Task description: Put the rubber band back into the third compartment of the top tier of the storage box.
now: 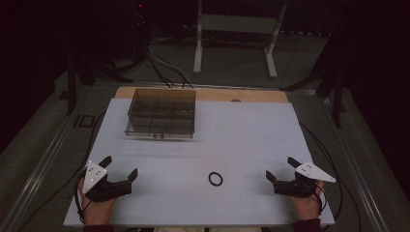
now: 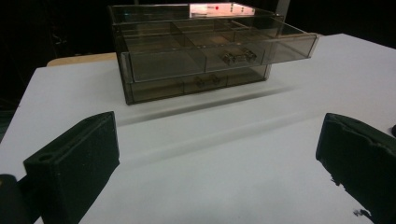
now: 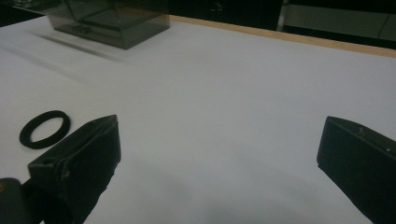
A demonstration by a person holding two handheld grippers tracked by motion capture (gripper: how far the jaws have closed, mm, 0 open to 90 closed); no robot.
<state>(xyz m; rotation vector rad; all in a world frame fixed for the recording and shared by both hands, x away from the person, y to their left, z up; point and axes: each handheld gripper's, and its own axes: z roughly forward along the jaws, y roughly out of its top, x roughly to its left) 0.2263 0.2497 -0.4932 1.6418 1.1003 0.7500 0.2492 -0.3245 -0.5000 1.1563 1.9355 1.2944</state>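
Observation:
A small black ring (image 1: 215, 179) lies flat on the white table top (image 1: 241, 135) near the front edge, between both hands. My left gripper (image 1: 120, 166) rests at the front left with its jaws wide apart and nothing between them. At the front right my right gripper (image 1: 281, 168) stands open too, empty, with the ring (image 3: 45, 129) a short way off beyond its left jaw. A smoky clear drawer box (image 1: 162, 113) stands at the back left; in the left gripper view the drawer box (image 2: 196, 56) has its upper drawer pulled partly out.
A wooden strip (image 1: 203, 94) edges the table's far side. Beyond it stand a white frame (image 1: 237, 34) and loose cables (image 1: 164, 67) on the floor. Dark posts stand at both far corners.

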